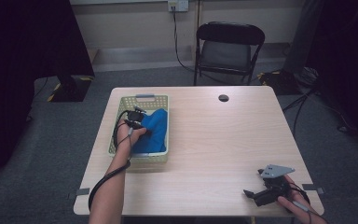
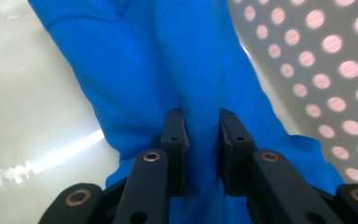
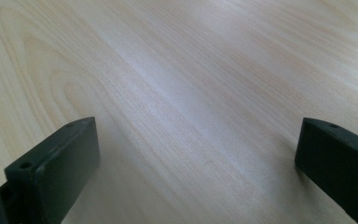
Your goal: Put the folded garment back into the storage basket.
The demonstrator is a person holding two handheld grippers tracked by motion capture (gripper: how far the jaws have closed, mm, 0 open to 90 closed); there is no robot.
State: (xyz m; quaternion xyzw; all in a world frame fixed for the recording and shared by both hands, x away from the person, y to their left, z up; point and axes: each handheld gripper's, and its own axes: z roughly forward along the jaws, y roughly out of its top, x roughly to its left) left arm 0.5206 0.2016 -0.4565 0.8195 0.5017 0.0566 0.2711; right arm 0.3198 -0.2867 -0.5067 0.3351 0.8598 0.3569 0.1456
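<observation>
Inside the basket, left tongs pinch a fold of blue cloth; well right of the basket, right tongs gape wide over bare surface, holding nothing.

my L gripper: matt blk plastic, copper-look rivets | cloth: soft blue fabric | basket: perforated glossy plastic | table: pale smooth woodgrain

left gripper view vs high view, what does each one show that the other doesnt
Left gripper view alone: the left gripper with its jaws pinched on a fold of the blue cloth, seen close.

High view alone: the wooden table, the right gripper open above its near right corner, and a black chair behind.

Both: the blue cloth lying in the perforated basket.
</observation>
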